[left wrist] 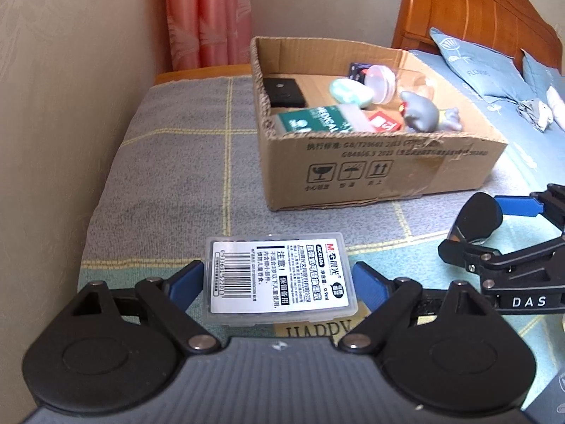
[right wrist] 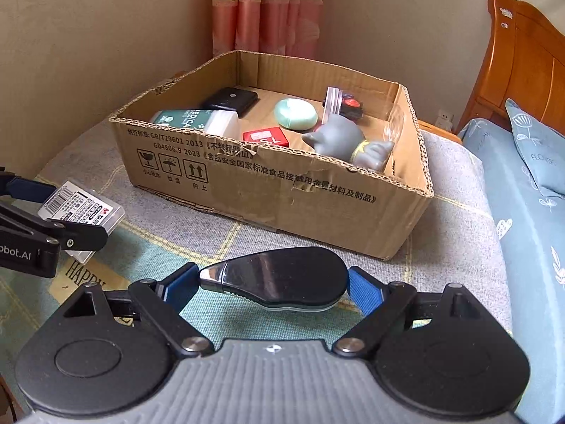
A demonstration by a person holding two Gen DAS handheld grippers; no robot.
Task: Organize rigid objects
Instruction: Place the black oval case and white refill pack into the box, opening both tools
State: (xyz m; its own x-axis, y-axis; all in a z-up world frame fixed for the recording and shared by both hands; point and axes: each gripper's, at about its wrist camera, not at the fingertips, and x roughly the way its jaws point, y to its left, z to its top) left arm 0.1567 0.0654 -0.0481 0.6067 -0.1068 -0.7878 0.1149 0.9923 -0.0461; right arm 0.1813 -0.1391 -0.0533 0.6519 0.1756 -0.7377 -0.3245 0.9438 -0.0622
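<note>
My left gripper [left wrist: 279, 279] is shut on a clear plastic case with a white barcode label [left wrist: 280, 277], held just above the bedspread. The case also shows in the right wrist view [right wrist: 83, 212]. My right gripper [right wrist: 273, 284] is shut on a glossy black teardrop-shaped object with a silver tip [right wrist: 279, 277], also visible in the left wrist view [left wrist: 476, 217]. An open cardboard box [left wrist: 370, 173] [right wrist: 268, 183] stands ahead of both grippers. It holds a grey cat figure [right wrist: 339, 139], a green round case [right wrist: 296, 113], a black case [right wrist: 233, 100], a green-white box [right wrist: 197, 120] and a red box [right wrist: 266, 136].
The box sits on a grey checked bedspread [left wrist: 176, 162] close to a beige wall [left wrist: 53, 88] on the left. A pink curtain [right wrist: 268, 10] hangs behind. A wooden headboard [right wrist: 522, 63] and blue pillows [right wrist: 536, 148] lie to the right.
</note>
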